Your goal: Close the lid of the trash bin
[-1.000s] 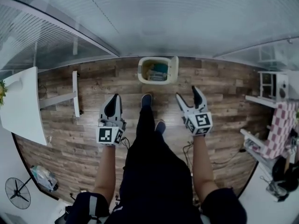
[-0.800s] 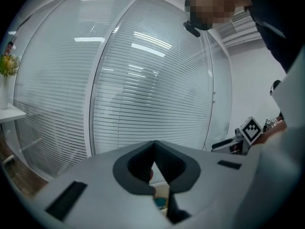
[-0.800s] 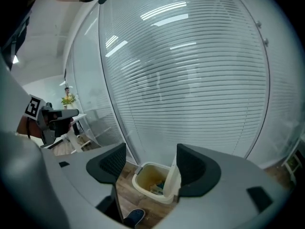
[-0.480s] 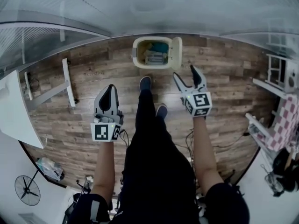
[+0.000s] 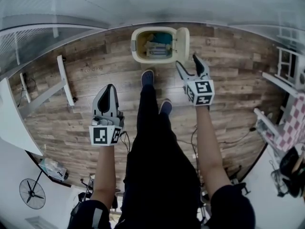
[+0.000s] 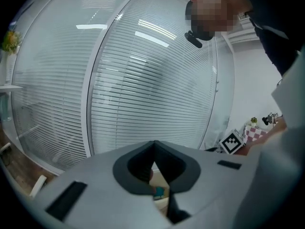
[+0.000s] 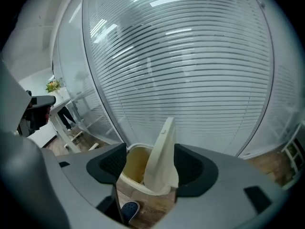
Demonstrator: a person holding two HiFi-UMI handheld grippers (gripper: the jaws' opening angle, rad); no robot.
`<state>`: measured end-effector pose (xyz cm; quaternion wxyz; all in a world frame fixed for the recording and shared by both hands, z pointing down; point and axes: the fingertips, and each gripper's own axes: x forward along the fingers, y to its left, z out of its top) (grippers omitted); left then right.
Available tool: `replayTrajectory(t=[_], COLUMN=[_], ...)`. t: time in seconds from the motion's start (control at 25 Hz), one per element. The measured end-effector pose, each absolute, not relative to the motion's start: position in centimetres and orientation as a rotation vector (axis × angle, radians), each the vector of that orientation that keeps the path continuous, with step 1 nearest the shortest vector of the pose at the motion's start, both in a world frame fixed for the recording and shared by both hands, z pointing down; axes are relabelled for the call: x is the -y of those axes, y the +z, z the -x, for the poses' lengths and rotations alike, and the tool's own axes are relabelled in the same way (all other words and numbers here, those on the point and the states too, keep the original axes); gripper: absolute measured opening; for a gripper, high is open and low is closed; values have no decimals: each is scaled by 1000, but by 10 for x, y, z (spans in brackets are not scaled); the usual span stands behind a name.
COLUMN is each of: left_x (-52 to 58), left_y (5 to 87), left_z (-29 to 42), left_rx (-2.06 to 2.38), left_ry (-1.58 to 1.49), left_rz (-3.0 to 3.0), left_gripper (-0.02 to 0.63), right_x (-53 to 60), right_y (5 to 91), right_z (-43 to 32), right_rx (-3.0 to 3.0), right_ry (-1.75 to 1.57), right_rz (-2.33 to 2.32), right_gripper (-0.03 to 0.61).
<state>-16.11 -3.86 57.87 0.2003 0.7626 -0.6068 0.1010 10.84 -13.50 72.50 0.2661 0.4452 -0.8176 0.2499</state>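
A cream trash bin (image 5: pixel 137 49) stands on the wood floor against the blinds wall, holding blue and pale rubbish. Its lid (image 5: pixel 182 45) stands upright on the right side. My right gripper (image 5: pixel 190 67) is open just before the lid, not touching it. In the right gripper view the lid (image 7: pixel 161 155) rises between the spread jaws, with the bin's opening (image 7: pixel 134 166) to its left. My left gripper (image 5: pixel 108 99) hangs farther back at the left, shut and empty; in the left gripper view (image 6: pixel 153 175) a sliver of the bin shows through its jaws.
The person's legs and blue shoes (image 5: pixel 147 78) stand right before the bin. A white table frame (image 5: pixel 62 80) lies at the left, white shelving (image 5: pixel 290 63) and a checked cloth at the right. Cables (image 5: pixel 193 142) trail on the floor.
The person has stepped closer to the bin, which now sits larger and nearer. My right gripper has moved forward up to the lid; the left gripper trails behind.
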Motion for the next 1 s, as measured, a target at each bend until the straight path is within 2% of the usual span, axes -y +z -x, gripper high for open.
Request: replayTrajectory(t=[0.24,0.32,0.44,1.0], left_x=[37,37,35,29], left_y=[584,586,587,601], left_z=[168,170,174,174], left_rx=[1692,1692,1697,1674], left_ry=[292,296,295,292], left_rz=[-2134,-2136,-2135,-2112], left_gripper=[6,6,6,6], right_x=[135,134,133,131], right_y=[740,743,746,746], right_z=[-109,-109,-111,-83], right_rx=[2160,2141,2107,2119], right_ry=[701,693,685,626], right_rz=[-1234,-1256,-1288,-1222], right_gripper=[287,202,120,124])
